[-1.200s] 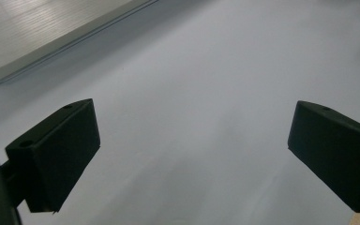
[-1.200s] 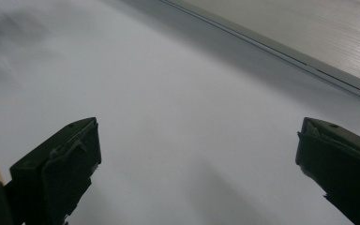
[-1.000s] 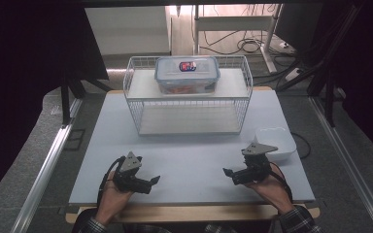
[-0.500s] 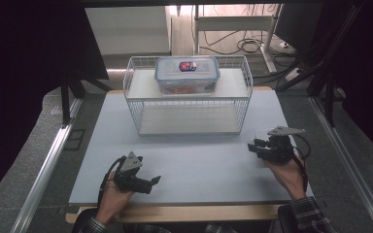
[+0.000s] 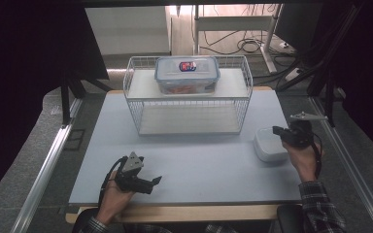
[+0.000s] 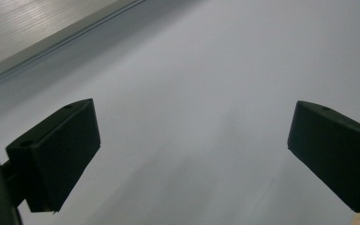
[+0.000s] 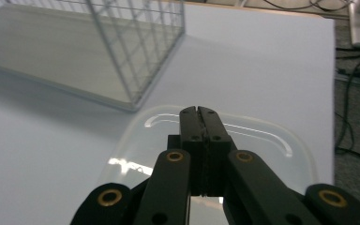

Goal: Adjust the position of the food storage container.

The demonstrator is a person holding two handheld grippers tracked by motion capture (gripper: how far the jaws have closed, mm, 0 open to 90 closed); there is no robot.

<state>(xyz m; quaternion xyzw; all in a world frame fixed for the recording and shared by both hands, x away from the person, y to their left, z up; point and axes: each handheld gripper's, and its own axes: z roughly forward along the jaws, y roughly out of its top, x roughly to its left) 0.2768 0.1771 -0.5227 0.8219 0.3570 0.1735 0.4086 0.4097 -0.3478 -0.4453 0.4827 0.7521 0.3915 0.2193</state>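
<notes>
My right gripper (image 5: 278, 131) hovers at the table's right side, just over a white, rounded-square plastic lid (image 5: 267, 145). In the right gripper view its jaws (image 7: 200, 111) are pressed together with nothing between them, having just closed, and the lid (image 7: 267, 140) lies directly below the tips. My left gripper (image 5: 156, 180) rests low near the front left of the table. The left gripper view shows it open (image 6: 192, 140), with bare table between its pads. A clear food box with a blue-rimmed lid (image 5: 187, 75) sits on top of the white wire rack (image 5: 135, 109).
The pale blue table (image 5: 199, 155) ends in a wooden front edge. The wire rack (image 7: 136, 61) stands at the back centre with an open lower shelf. Cables lie on the floor beyond the table's right edge (image 7: 356, 61).
The right hand has travelled from the front right of the table out toward the right edge, and now sits over the white lid. The left hand has stayed put.
</notes>
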